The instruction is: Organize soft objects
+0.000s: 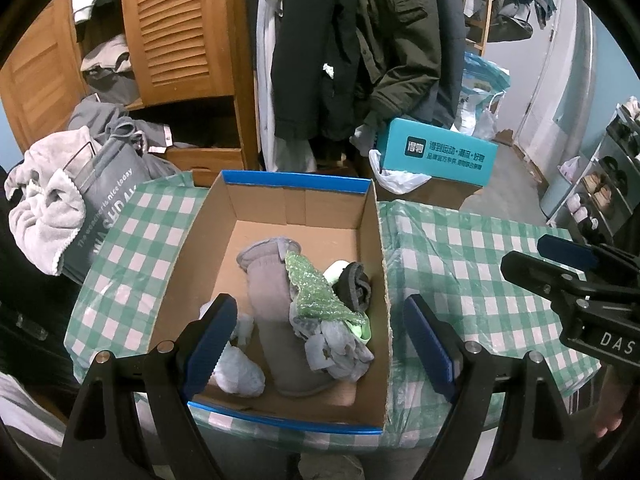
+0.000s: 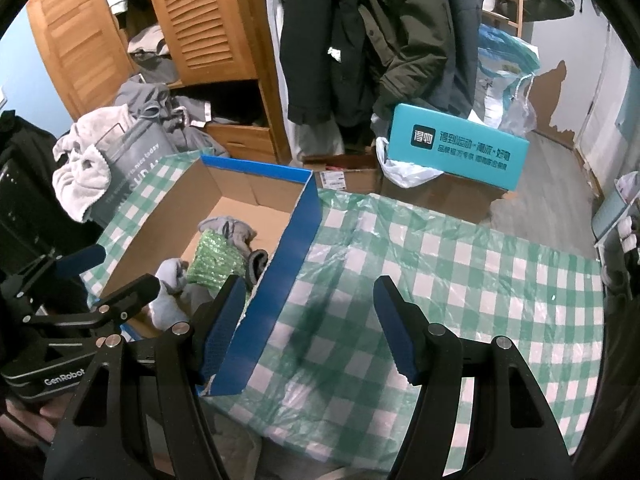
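Both jaws gape, holding nothing: left gripper (image 1: 320, 344) hovers above socks (image 1: 308, 312) piled in the cardboard box (image 1: 372, 236); right gripper (image 2: 310, 328) straddles its blue wall, which a careless closing could snag and tip

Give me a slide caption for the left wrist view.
Open left gripper hovers over a cardboard box of socks on a green checked tablecloth.

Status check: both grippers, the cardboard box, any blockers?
Left gripper open, empty, over the box. Right gripper open, empty, over checkered tablecloth. Socks piled inside box. Nothing in the way.
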Tool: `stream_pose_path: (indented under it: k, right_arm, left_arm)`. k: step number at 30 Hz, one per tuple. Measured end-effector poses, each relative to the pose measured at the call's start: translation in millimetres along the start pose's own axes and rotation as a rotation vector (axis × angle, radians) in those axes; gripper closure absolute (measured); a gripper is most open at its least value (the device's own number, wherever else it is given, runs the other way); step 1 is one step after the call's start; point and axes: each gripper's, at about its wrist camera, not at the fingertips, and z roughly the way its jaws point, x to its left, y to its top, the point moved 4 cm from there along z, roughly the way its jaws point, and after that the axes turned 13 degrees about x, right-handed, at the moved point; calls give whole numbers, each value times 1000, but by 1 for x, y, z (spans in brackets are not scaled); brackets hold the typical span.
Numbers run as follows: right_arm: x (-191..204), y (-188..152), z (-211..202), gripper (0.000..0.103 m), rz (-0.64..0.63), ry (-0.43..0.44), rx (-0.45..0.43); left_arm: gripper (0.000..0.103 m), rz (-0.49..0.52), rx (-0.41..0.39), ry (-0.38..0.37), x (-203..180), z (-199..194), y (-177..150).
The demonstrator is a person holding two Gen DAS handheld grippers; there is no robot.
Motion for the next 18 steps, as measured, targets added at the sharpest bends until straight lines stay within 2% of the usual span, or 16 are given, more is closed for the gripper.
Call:
stream_pose_path:
  k: [9,18]
  right_arm:
    - [-1,-2,1,37,-6,1,6]
    - [-1,-2,1,37,-5,1,6]
  left_arm:
    - [17,28,22,-4,-6,3,-1]
    - [17,22,10,6,-4,2,-1]
